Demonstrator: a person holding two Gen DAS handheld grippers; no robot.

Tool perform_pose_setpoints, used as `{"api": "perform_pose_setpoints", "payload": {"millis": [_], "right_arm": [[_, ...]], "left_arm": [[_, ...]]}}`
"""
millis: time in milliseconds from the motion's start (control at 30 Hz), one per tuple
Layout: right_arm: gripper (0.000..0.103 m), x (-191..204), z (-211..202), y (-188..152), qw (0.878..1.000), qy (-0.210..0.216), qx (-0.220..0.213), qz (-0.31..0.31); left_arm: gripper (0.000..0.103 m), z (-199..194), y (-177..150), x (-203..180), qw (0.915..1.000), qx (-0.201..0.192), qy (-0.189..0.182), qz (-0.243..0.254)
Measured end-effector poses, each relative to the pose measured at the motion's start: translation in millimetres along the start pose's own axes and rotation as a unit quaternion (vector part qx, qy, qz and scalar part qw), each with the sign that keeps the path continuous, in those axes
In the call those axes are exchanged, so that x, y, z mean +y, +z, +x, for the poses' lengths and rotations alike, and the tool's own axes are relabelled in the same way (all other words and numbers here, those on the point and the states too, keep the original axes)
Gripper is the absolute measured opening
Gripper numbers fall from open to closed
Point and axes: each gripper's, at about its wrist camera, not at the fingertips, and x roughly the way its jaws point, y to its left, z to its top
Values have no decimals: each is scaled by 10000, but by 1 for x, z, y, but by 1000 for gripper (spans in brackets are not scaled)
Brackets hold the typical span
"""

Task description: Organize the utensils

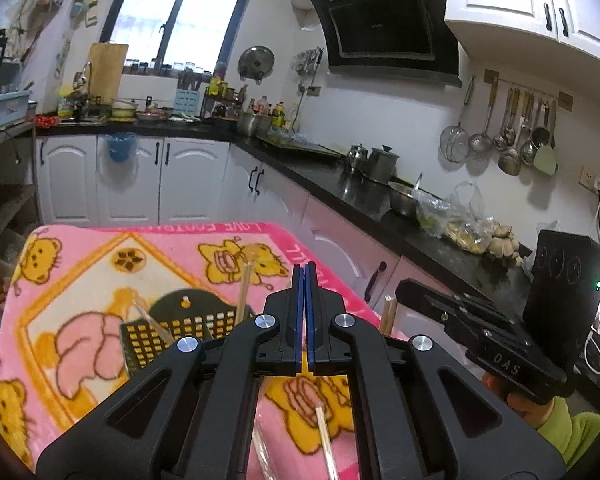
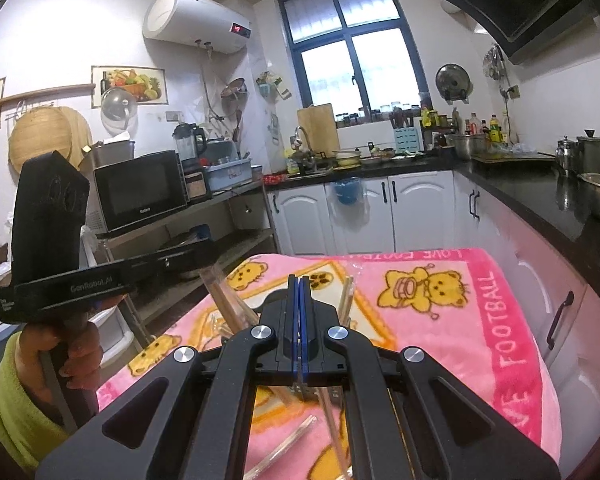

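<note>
1. Your left hand-held gripper (image 1: 304, 270) has its blue pads pressed together with nothing between them. Your right hand-held gripper (image 2: 299, 280) is the same: fingers together, empty as far as its own view shows.

2. The black utensil basket (image 1: 168, 330) stands on the pink bear blanket (image 1: 100, 272), ahead of your left hand-held gripper and to its left, partly hidden behind the left finger arm. Several chopsticks already stand in it; one wrapped chopstick (image 1: 244, 288) leans up out of it, its top just left of the fingertips.

3. The loose work lies below you. In the left view a wrapped chopstick on the blanket (image 1: 327, 444) lies under the frame, its long axis running roughly along the line the hand-held gripper points, slanting a little to the right towards you.

4. In the right view more wrapped chopsticks (image 2: 284, 442) lie on the blanket under that hand-held gripper, crossing at different angles; the frame hides their exact layout.

5. Judged from this, both hands sit above the loose sticks and pointing past them, so either must tip down and open before a pick.

6. The basket is nearer your left side. A stick lying along the pointing line probably wants the fingers closing across it.
</note>
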Motion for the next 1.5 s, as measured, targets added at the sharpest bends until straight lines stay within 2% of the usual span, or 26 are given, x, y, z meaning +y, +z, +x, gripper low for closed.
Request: {"api": "perform_pose_setpoints", "payload": {"millis": [367,767,900,1067,1267,1500], "right_arm": [[1,9,10,31,9995,219,-162,-127],[1,20,36,61,9986,421,-228,-210],[1,23,46,76,9971,687,-314,-125],[1,28,59,95,9959,742,-491,-151],[1,25,79,107,9960,629,-605,-206],[1,7,109,97,9980,429,-464,2]], "left_arm": [[0,-11,33,8,9992,-356,192,35],[0,-7,57,11,9976,-505,427,192],[0,1,64,19,9970,-486,552,227],[0,13,68,31,9970,-405,633,196],[0,27,64,47,9975,-311,637,51],[0,47,51,62,9980,-87,617,-93]]}}
